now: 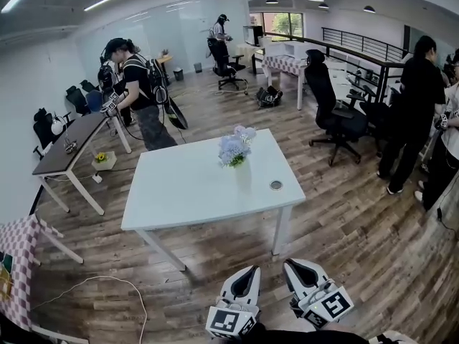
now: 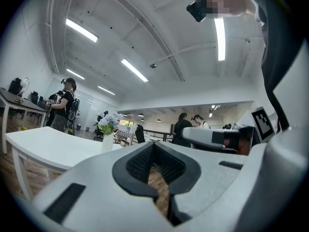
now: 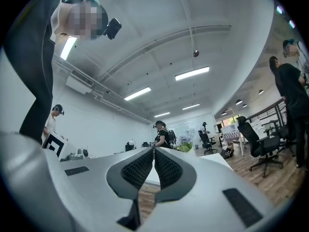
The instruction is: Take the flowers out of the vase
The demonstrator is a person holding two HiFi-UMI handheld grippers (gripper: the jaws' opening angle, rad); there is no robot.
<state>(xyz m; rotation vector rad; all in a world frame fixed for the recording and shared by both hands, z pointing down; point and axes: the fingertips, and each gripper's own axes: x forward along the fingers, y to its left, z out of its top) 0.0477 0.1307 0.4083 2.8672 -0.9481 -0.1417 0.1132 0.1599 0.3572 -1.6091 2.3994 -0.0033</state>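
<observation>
- Left gripper [image 2: 153, 145], a white two-jaw tool with black ribbed fingers [image 2: 137, 161]; the fingers are closed tip to tip with nothing between them; it is held low, in front of the person.
- Right gripper [image 3: 154, 150], the matching white tool; its fingers are also closed, and empty.
- Beyond both, well apart from them, a white rectangular surface [image 1: 172, 199]; near its middle stands a slim white vase [image 1: 243, 175], upright, holding a bunch of pale blue and lilac flowers with green leaves [image 1: 235, 147].
- Beside the vase, to its right, a small dark round object [image 1: 276, 185] lies on the surface; too small to identify.
- Step in hand, as a judgement: approaching the surface; to do it well, open one pair of fingers before arriving, take the stems just above the rim, steady the vase with the other gripper, and lift straight up so the vase does not tip.
- Count: two grippers; one vase; one bunch of flowers; one small round object; one white surface.
</observation>
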